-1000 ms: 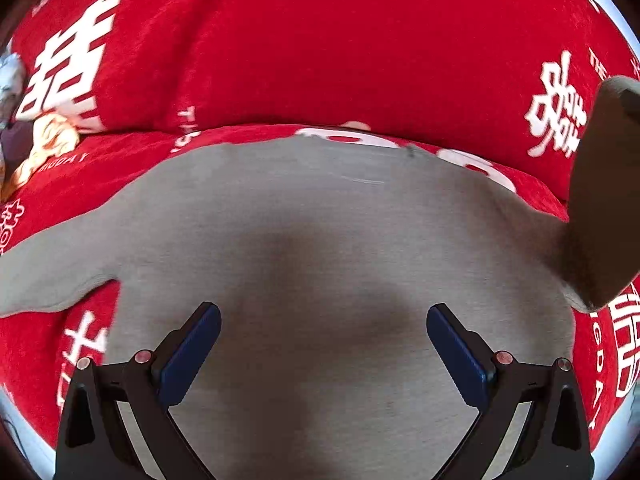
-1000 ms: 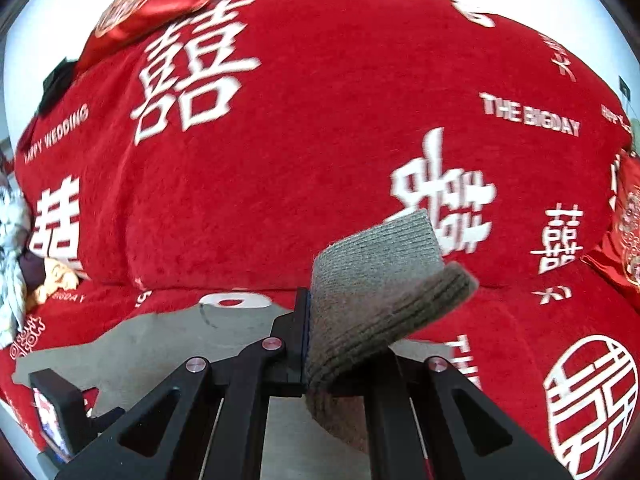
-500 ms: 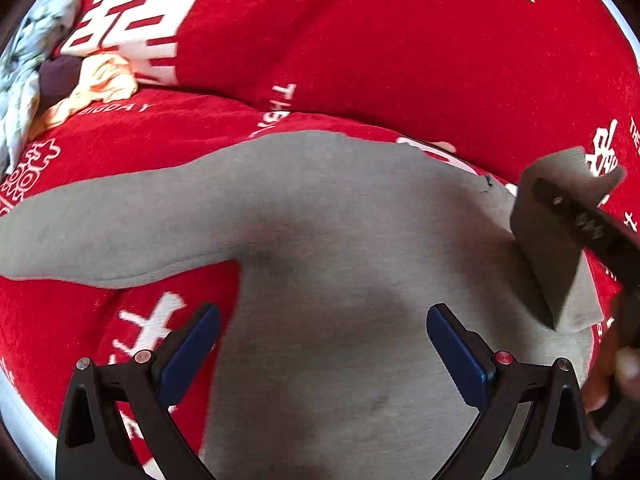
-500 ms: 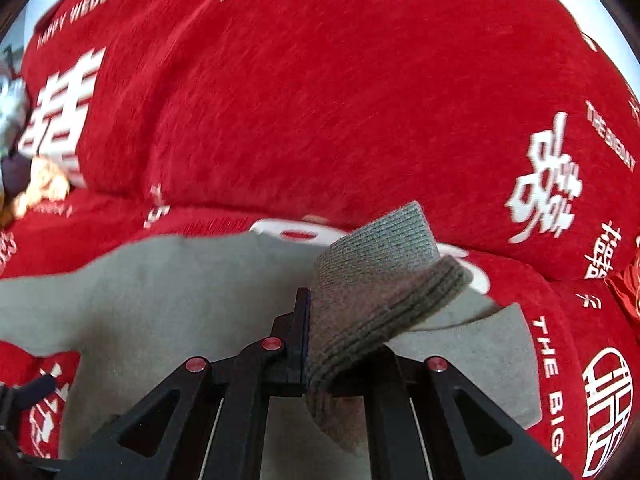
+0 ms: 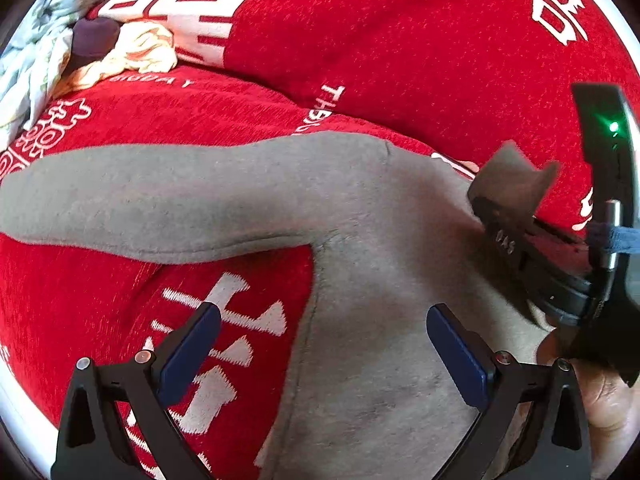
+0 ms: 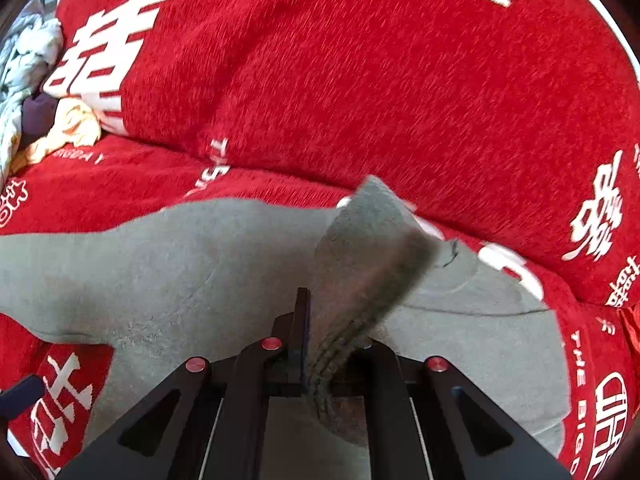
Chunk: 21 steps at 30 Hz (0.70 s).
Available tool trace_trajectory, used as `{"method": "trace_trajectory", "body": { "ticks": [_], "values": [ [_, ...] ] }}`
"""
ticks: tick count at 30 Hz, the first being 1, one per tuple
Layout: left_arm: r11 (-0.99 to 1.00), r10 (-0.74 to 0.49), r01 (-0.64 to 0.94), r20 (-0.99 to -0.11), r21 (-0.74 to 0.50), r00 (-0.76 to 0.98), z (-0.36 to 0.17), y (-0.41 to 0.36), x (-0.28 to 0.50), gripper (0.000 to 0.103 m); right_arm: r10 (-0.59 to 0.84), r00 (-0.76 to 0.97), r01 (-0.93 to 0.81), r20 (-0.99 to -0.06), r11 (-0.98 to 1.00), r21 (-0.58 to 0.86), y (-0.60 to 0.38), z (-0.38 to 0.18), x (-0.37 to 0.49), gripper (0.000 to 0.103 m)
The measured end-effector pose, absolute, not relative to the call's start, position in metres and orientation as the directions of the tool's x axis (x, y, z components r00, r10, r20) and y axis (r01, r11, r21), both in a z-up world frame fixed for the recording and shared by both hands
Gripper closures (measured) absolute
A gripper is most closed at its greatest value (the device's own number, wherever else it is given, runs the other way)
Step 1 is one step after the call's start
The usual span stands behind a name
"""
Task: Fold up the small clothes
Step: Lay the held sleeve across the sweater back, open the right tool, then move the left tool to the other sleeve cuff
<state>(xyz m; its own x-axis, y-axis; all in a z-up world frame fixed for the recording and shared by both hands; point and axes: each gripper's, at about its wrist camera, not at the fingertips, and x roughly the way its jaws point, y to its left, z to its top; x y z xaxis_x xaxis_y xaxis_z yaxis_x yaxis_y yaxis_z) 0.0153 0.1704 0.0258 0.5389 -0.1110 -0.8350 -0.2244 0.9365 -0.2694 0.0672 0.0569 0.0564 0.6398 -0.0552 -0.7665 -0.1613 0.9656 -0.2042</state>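
Observation:
A grey knitted sweater (image 5: 380,280) lies flat on the red sofa cover (image 5: 400,40), with one sleeve (image 5: 160,200) stretched out to the left. My left gripper (image 5: 322,344) hovers open over the sweater's side edge below that sleeve, holding nothing. My right gripper (image 6: 324,320) is over the sweater's body and has the ribbed cuff (image 6: 368,248) of the other sleeve pinched between its jaws. The jaws are starting to open, with the cuff still standing up between them. The left wrist view shows the right gripper (image 5: 516,216) at the right edge with the cuff (image 5: 512,176).
A pile of other clothes (image 5: 60,40), pale, yellow and dark purple, lies at the sofa's far left (image 6: 36,92). The red cover with white characters spans the seat and backrest (image 6: 360,60). A person's hand (image 5: 608,400) holds the right gripper at the lower right.
The right gripper has carried the cuff leftward and down over the sweater's body. The left gripper has shifted left, from the body's middle to its side edge, and stays open.

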Motion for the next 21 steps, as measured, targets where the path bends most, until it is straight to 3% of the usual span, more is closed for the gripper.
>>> {"method": "trace_trajectory", "body": {
  "ticks": [2, 4, 6, 7, 13, 18, 21],
  "values": [
    [0.930, -0.115, -0.237, -0.834, -0.282, 0.539, 0.024, 0.176, 0.013, 0.000, 0.008, 0.596, -0.202, -0.803, 0.969, -0.141, 0.059, 0.049, 0.069, 0.090],
    [0.923, -0.118, -0.250, -0.831, -0.294, 0.544, 0.024, 0.180, 0.009, 0.000, 0.069, 0.570, -0.241, -0.819, 0.967, -0.086, 0.062, 0.045, 0.068, 0.080],
    [0.916, -0.114, -0.263, -0.827, -0.302, 0.551, 0.024, 0.185, 0.003, 0.000, 0.129, 0.547, -0.278, -0.827, 0.960, -0.034, 0.064, 0.045, 0.066, 0.059],
    [0.914, -0.110, -0.270, -0.826, -0.303, 0.553, 0.024, 0.187, 0.000, 0.000, 0.163, 0.535, -0.294, -0.829, 0.956, -0.002, 0.065, 0.046, 0.066, 0.056],
    [0.903, -0.077, -0.312, -0.825, -0.296, 0.559, 0.025, 0.198, -0.012, 0.000, 0.353, 0.491, -0.374, -0.797, 0.911, 0.173, 0.063, 0.067, 0.060, 0.053],
    [0.915, -0.094, -0.276, -0.822, -0.294, 0.562, 0.036, 0.177, -0.002, 0.000, 0.288, 0.607, -0.309, -0.740, 0.944, 0.114, 0.010, 0.103, 0.047, 0.044],
    [0.942, -0.121, -0.194, -0.816, -0.274, 0.565, 0.045, 0.140, 0.013, 0.000, 0.073, 0.680, -0.148, -0.730, 0.988, -0.039, -0.048, 0.106, 0.042, 0.043]
  ]
}}
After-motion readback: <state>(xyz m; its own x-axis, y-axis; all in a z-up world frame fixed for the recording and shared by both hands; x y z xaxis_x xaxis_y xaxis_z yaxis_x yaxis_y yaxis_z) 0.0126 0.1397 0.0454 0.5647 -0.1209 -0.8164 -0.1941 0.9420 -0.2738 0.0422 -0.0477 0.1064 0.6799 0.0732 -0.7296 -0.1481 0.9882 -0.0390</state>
